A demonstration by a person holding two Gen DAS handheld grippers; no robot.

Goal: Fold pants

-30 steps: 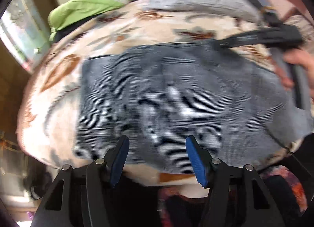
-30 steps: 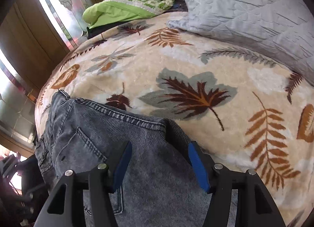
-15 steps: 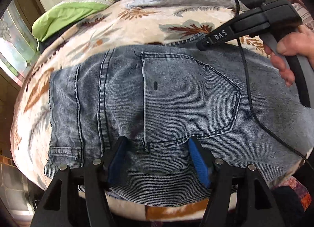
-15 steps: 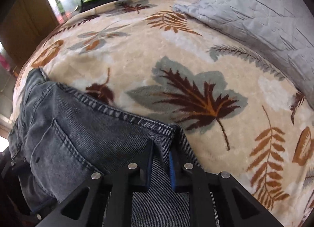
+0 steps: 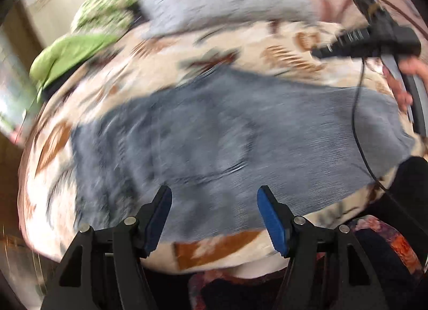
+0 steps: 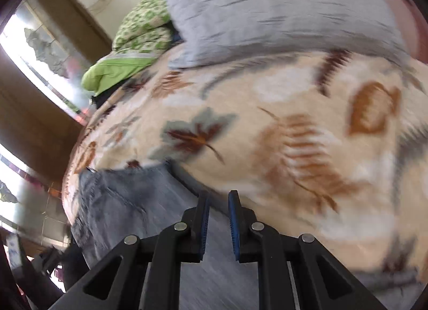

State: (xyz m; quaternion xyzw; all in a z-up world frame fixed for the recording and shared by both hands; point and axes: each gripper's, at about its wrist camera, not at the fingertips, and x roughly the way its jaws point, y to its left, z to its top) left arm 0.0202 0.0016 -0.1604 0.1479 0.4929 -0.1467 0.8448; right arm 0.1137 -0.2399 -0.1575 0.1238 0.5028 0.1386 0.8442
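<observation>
Grey-blue denim pants (image 5: 214, 133) lie spread on a leaf-patterned blanket (image 5: 267, 42). Both views are motion-blurred. My left gripper (image 5: 214, 203) is open and empty, hovering over the pants' near edge. My right gripper (image 6: 217, 203) has its jaws nearly closed with a small gap, above the pants' far edge (image 6: 149, 203); I cannot tell if cloth is pinched. The right gripper also shows in the left wrist view (image 5: 318, 51), lifted above the blanket past the pants, held by a hand (image 5: 409, 69).
A grey quilted pillow (image 6: 281, 7) and a green bedding pile (image 6: 128, 50) lie at the bed's far side. A window and wooden frame (image 6: 32, 90) stand at the left. A black cable (image 5: 358, 112) hangs from the right gripper over the pants.
The left gripper pulled back and up from the pants, staying open. The right gripper, closed half a second ago at the waistband corner, has lifted and moved right, its jaws slightly apart.
</observation>
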